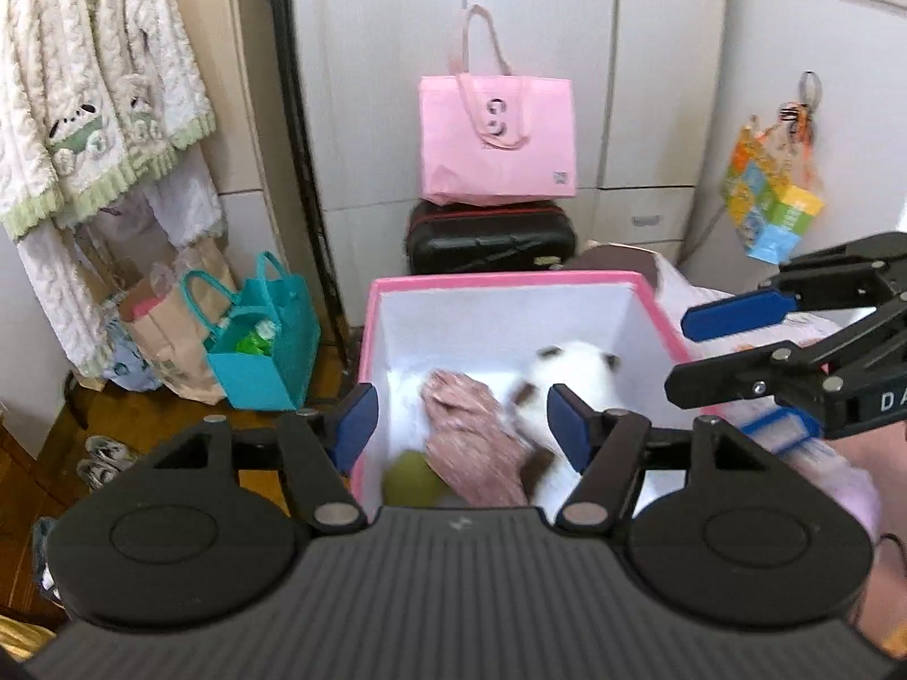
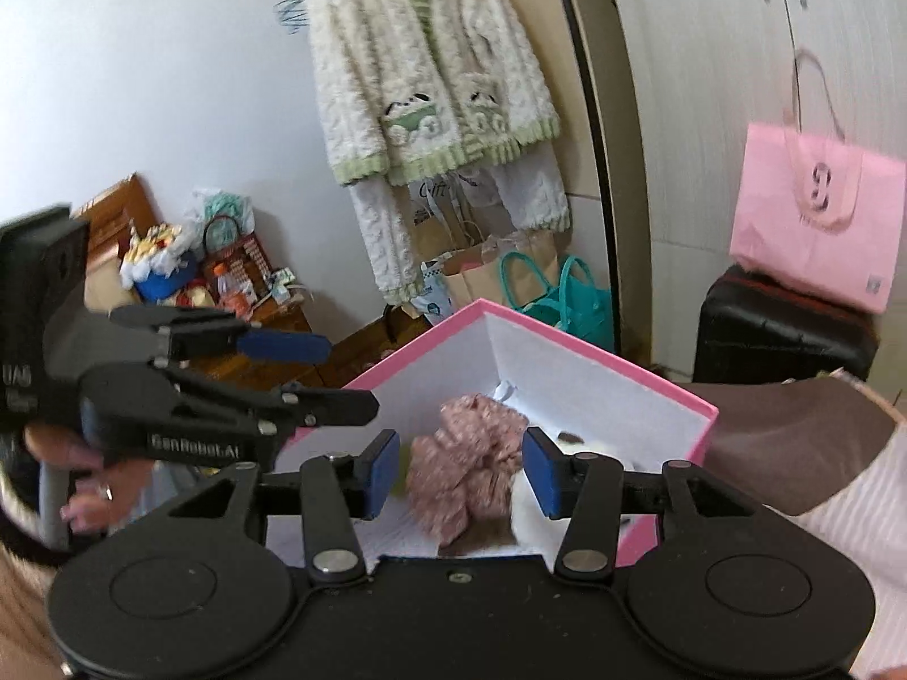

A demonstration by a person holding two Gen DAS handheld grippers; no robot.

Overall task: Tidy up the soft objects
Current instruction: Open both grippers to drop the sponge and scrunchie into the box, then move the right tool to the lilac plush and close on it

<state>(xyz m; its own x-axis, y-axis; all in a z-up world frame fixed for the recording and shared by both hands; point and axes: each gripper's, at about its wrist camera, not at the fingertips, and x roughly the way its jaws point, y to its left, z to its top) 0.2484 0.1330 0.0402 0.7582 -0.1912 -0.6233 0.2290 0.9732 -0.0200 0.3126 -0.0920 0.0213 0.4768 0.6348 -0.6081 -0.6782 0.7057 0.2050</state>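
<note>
Two blue-padded jaws of the left gripper [image 1: 462, 425] stand apart and empty above the pink-rimmed white box [image 1: 499, 283]; inside lie a crumpled pink patterned cloth [image 1: 473, 442], a white-and-brown plush toy [image 1: 572, 374] and a green ball [image 1: 411, 484]. Open air surrounds the rim.

From the right wrist view, the right gripper [image 2: 459, 470] likewise gapes, holding nothing, over the same cloth. Leftward, the other tool reads "GenRobot.AI".

A lived-in bedroom at home: a fluffy cream cardigan [image 2: 431, 68] hangs on the wall beside tall white wardrobe doors [image 1: 510, 56]. Shopping bags [image 1: 227, 334] crowd the wooden floor [image 1: 45, 470], and a pink tote [image 1: 499, 141] sits on a black suitcase [image 1: 490, 238].
</note>
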